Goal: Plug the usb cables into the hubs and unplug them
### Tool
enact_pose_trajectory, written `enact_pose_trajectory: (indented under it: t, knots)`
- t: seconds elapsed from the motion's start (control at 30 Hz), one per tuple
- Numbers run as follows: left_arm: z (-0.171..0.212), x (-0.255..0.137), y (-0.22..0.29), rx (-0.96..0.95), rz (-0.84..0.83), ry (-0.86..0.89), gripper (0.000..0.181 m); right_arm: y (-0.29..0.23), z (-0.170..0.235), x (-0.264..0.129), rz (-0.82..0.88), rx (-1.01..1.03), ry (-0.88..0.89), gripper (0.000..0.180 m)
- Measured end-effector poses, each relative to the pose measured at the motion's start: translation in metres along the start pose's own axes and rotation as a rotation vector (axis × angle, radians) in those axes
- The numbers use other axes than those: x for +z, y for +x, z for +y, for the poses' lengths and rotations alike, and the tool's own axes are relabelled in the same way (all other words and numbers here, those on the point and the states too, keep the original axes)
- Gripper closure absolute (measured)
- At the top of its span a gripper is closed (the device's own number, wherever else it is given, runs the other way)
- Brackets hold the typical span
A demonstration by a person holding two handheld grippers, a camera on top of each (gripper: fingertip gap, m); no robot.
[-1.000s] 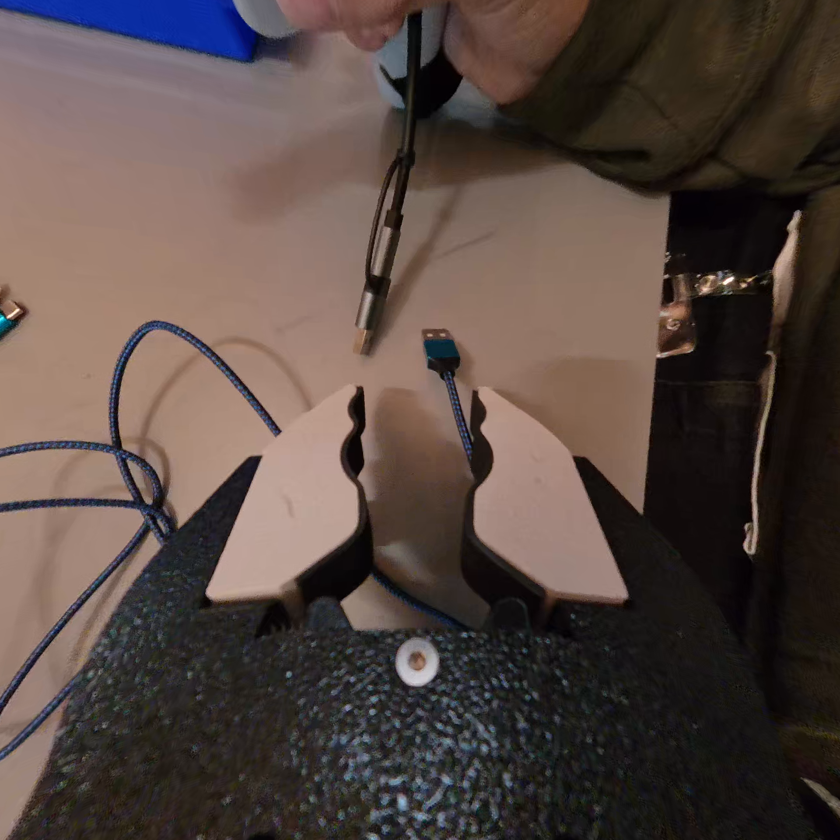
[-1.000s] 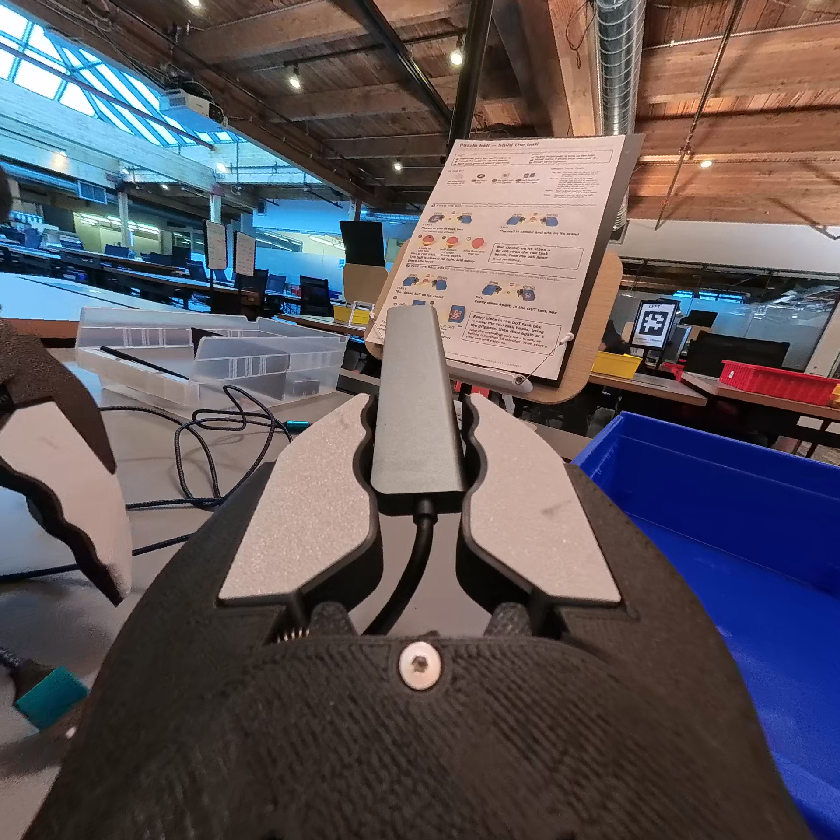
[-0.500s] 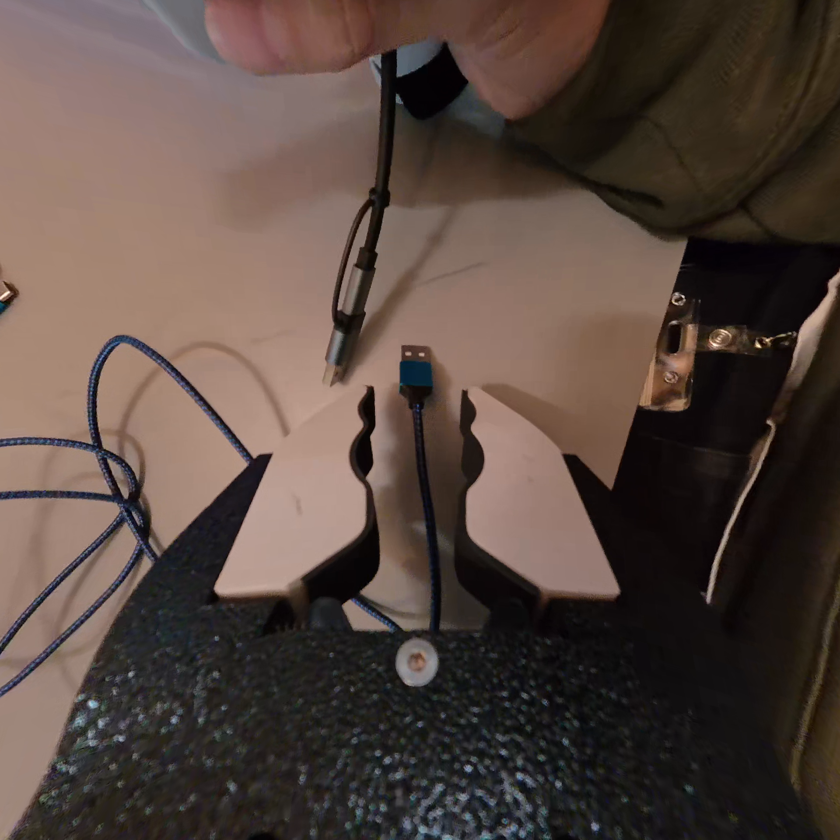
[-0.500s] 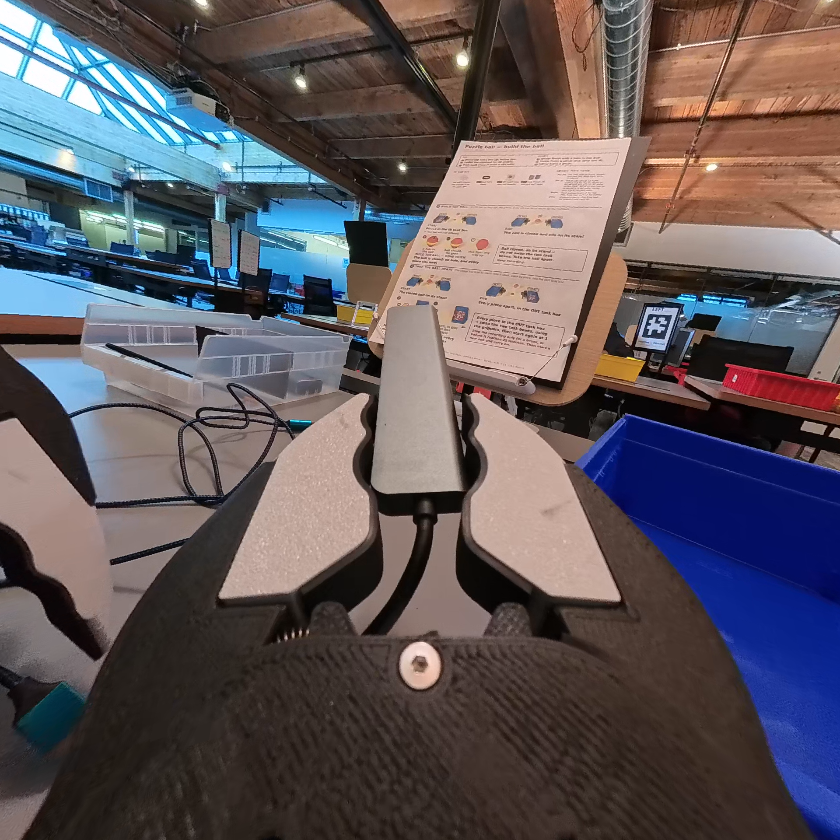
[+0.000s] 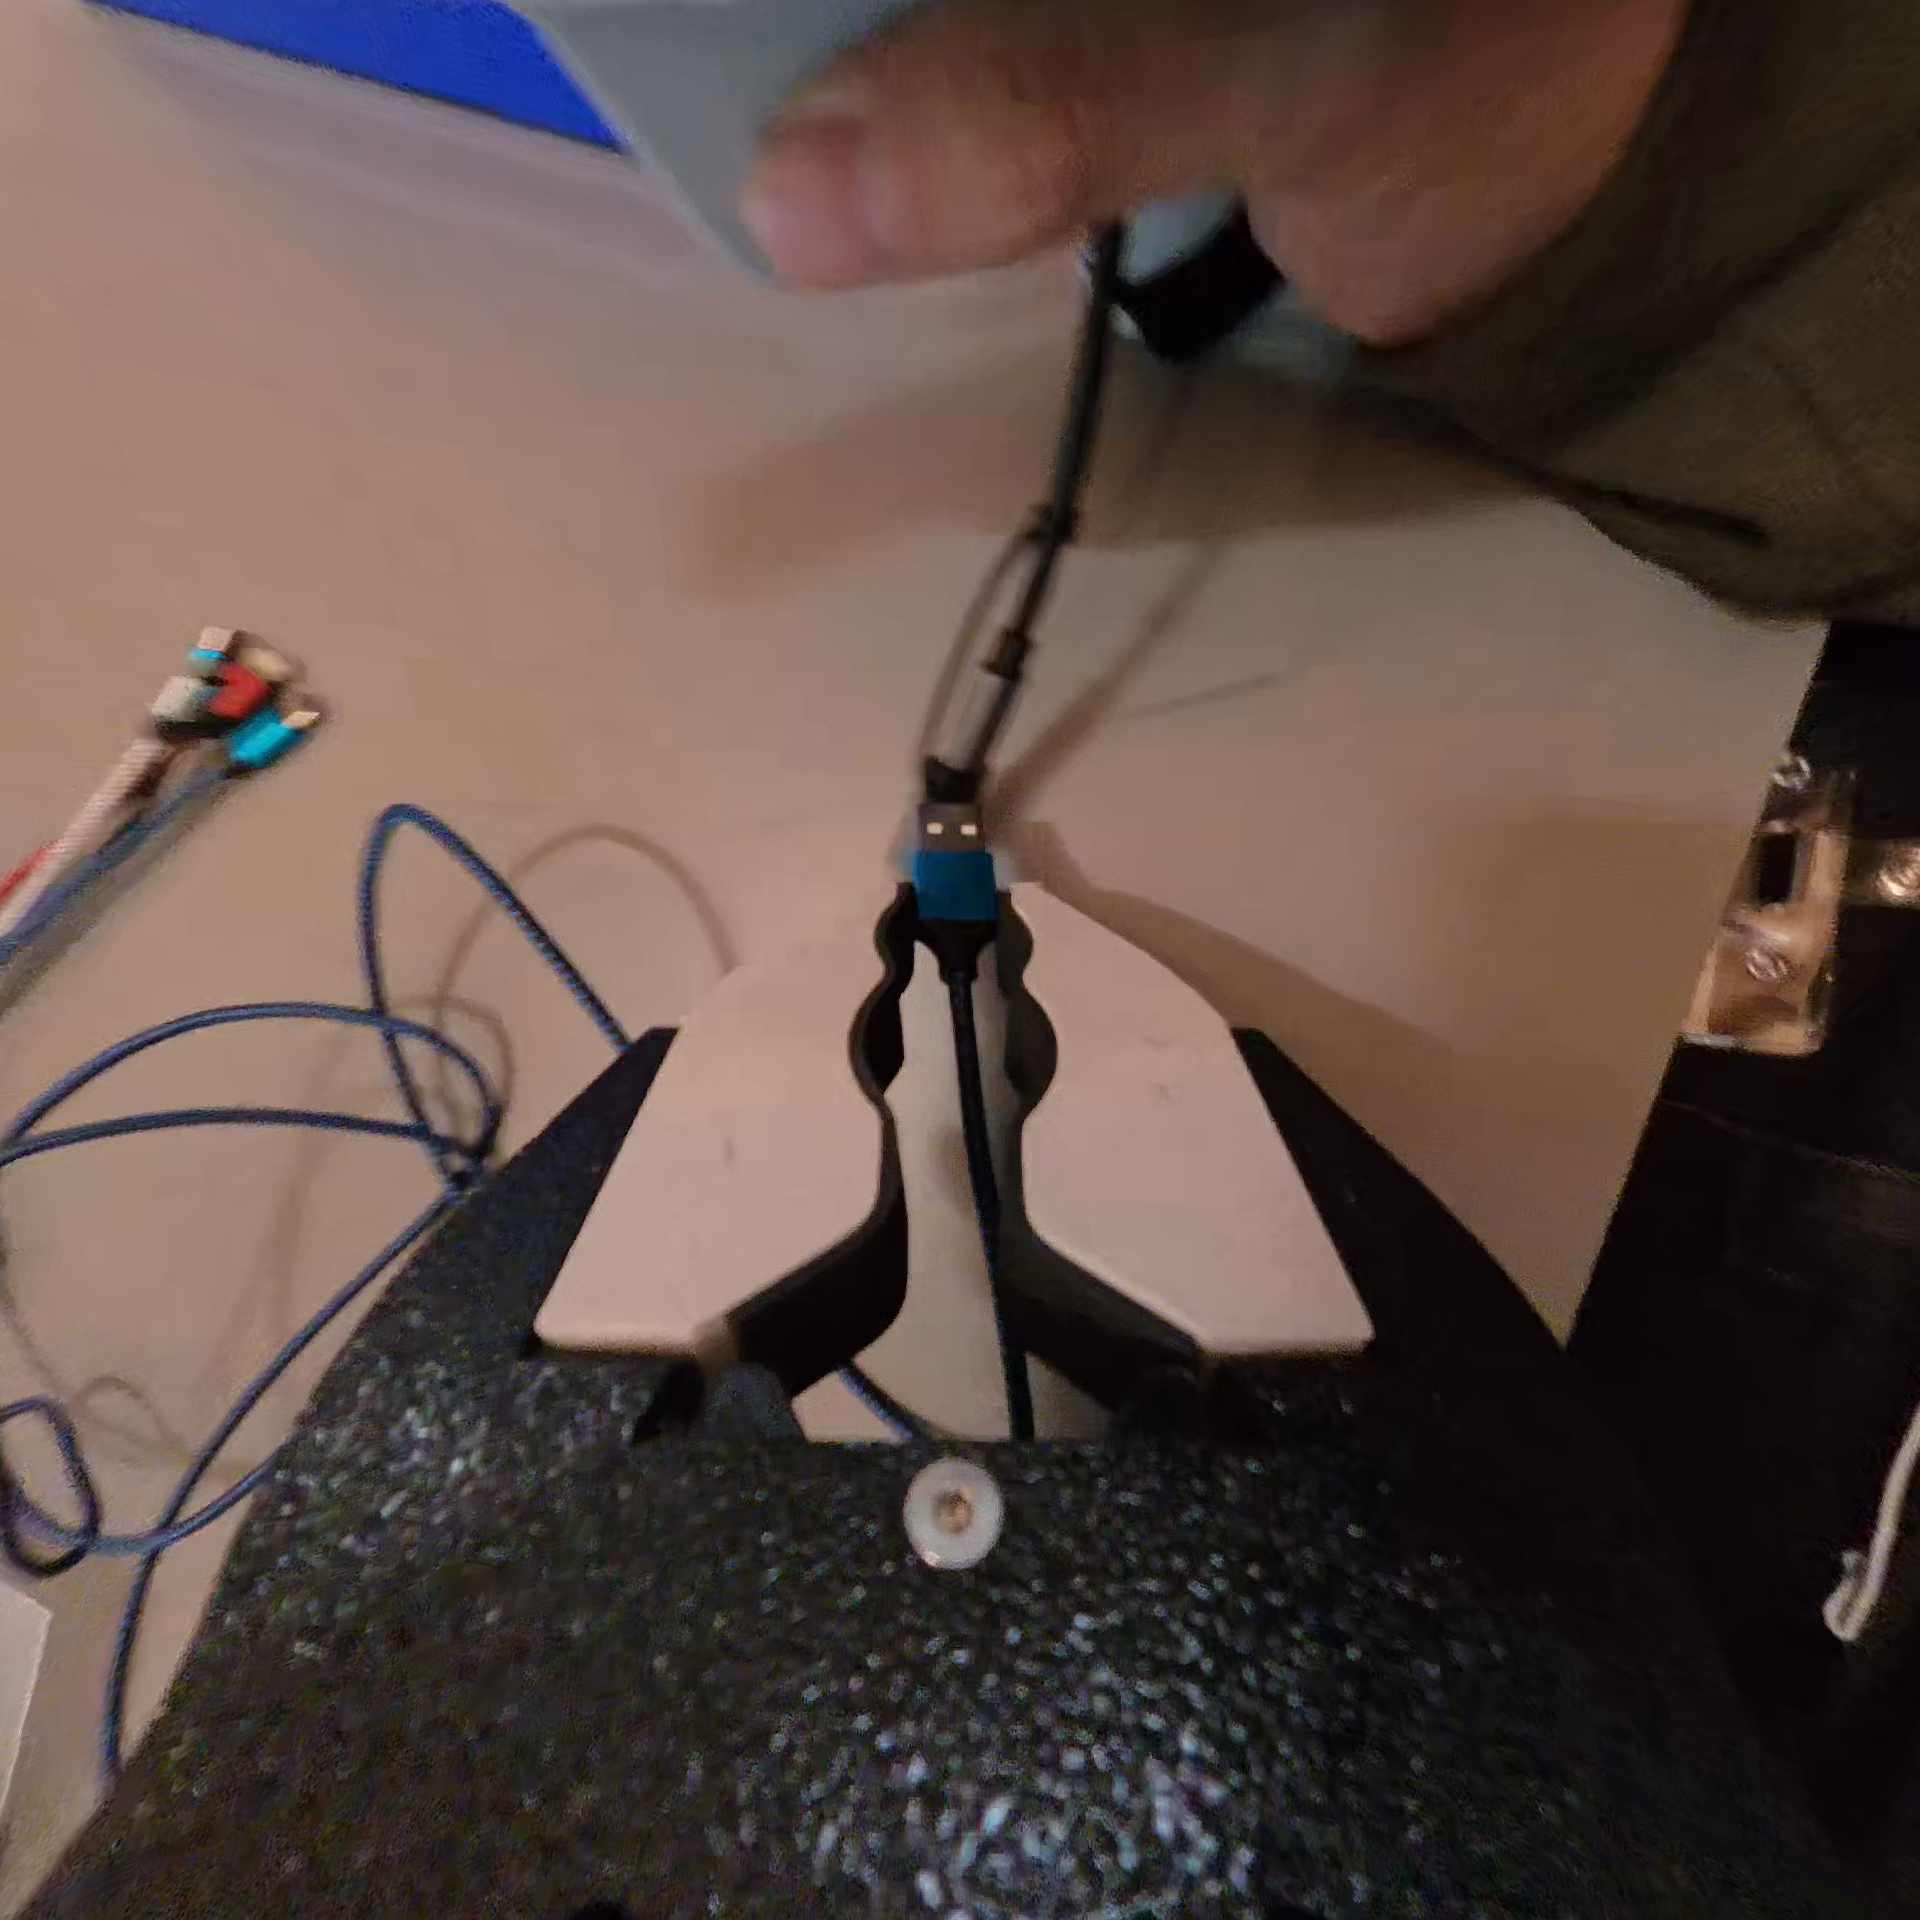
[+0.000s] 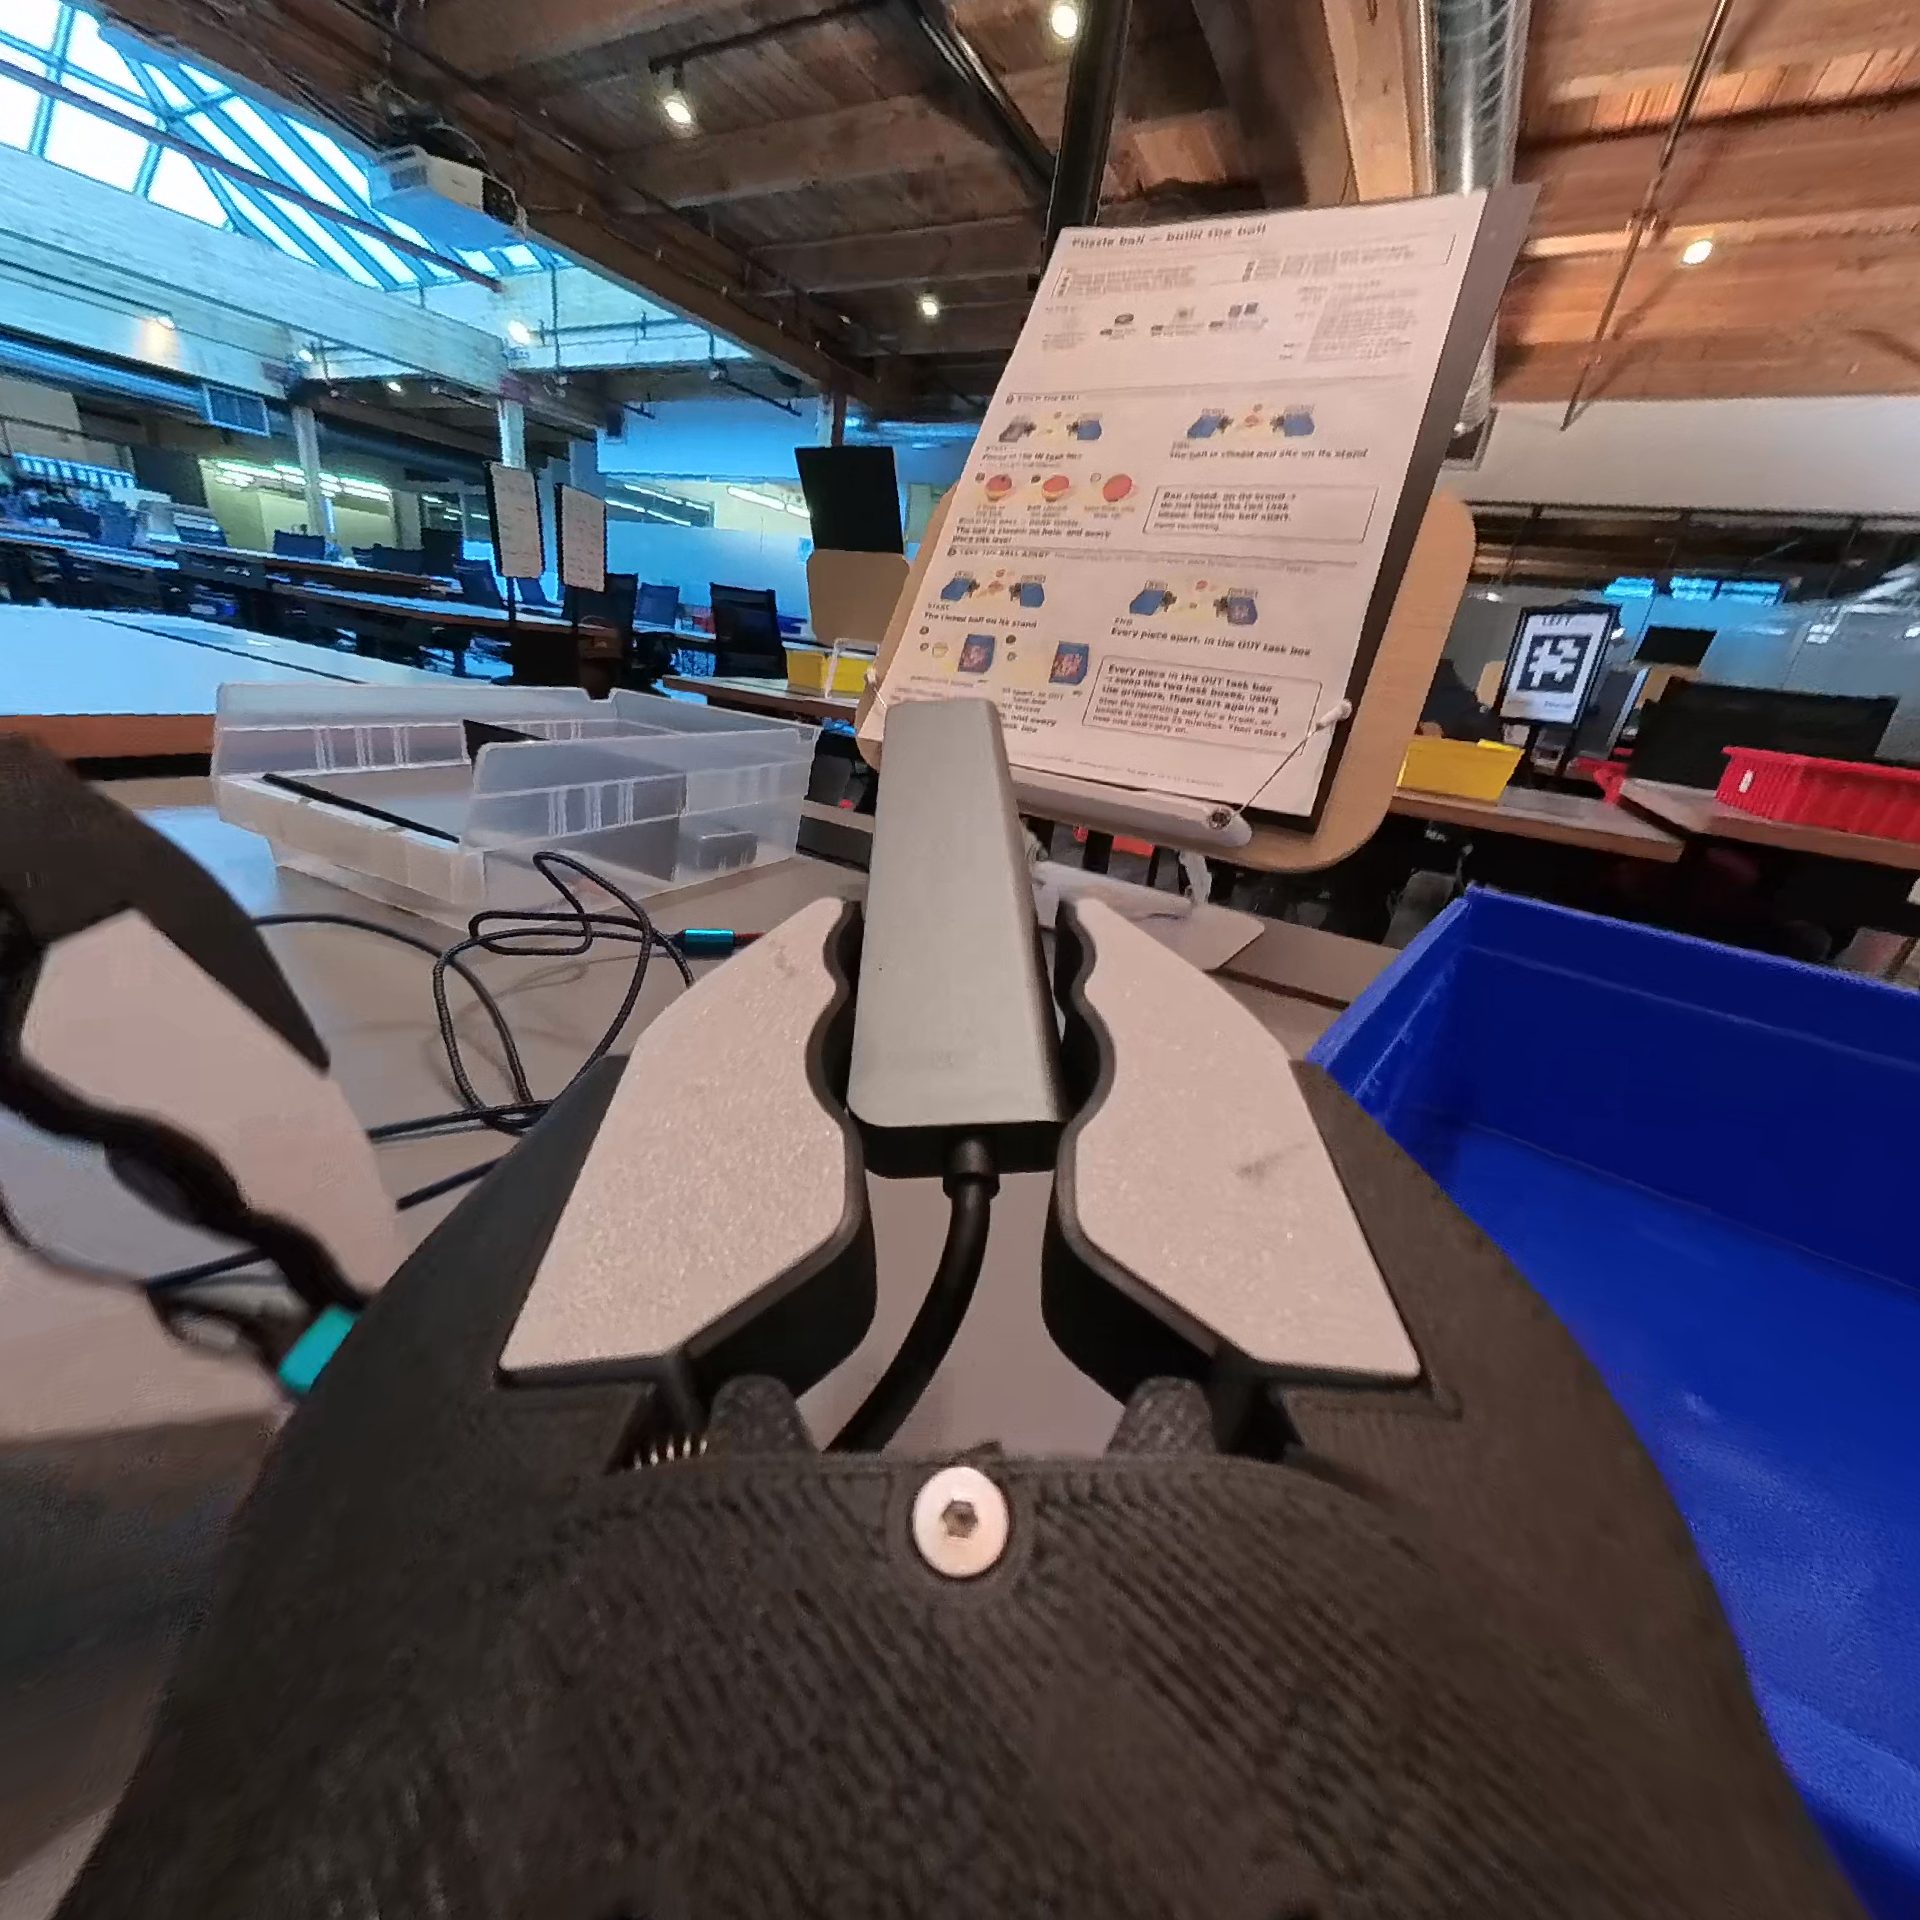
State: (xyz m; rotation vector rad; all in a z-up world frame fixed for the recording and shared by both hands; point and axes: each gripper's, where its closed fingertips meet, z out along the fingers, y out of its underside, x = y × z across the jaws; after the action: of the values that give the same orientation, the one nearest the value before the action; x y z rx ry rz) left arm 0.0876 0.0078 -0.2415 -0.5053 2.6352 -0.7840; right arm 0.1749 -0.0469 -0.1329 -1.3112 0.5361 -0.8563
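In the left wrist view my left gripper (image 5: 956, 906) is shut on the blue USB plug (image 5: 954, 883), whose metal tip points forward over the tan table (image 5: 416, 468). Its braided cable (image 5: 982, 1195) runs back between the jaws. The hub's own black cable (image 5: 1070, 416) hangs from a person's hand (image 5: 1039, 135), and its plug end (image 5: 971, 717) is just beyond the blue plug. In the right wrist view my right gripper (image 6: 961, 914) is shut on the grey hub (image 6: 951, 935), which points up and forward. The left gripper (image 6: 156, 1039) and the teal-blue plug (image 6: 317, 1345) show at the left.
Several loose cable ends (image 5: 229, 696) and blue cable loops (image 5: 416, 1039) lie on the left of the table. A blue bin (image 6: 1662, 1143) stands at the right, with a clear organiser box (image 6: 499, 790), black cable loops (image 6: 520, 987) and a document stand (image 6: 1195, 520) behind. The table edge (image 5: 1662, 1039) is at the right.
My left gripper has closed on the blue plug, which lay between its open jaws before. The hub's hanging cable now lines up just beyond the plug. The right gripper still holds the hub.
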Motion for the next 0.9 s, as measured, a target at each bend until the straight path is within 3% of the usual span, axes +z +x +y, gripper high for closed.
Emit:
enact_pose_trajectory:
  t: [0.03,0.23,0.4,0.6,0.9]
  knots:
    - [-0.004,-0.007,-0.009,-0.018,-0.024,0.034,0.168,0.002,0.001,0.001,-0.001,0.019,-0.011,0.144]
    - [-0.034,-0.052,-0.078,-0.225,-0.131,0.255,0.167,0.004,0.008,0.004,-0.064,0.146,-0.060,0.144]
    - [-0.050,-0.061,-0.105,-0.329,-0.143,0.377,0.167,0.005,0.009,0.007,-0.086,0.222,-0.064,0.144]
    - [-0.048,-0.048,-0.106,-0.315,-0.097,0.347,0.167,-0.006,0.013,0.016,-0.130,0.206,-0.093,0.144]
    - [-0.038,-0.060,-0.122,-0.366,-0.143,0.379,0.167,-0.033,0.018,0.032,-0.184,0.134,-0.133,0.144]
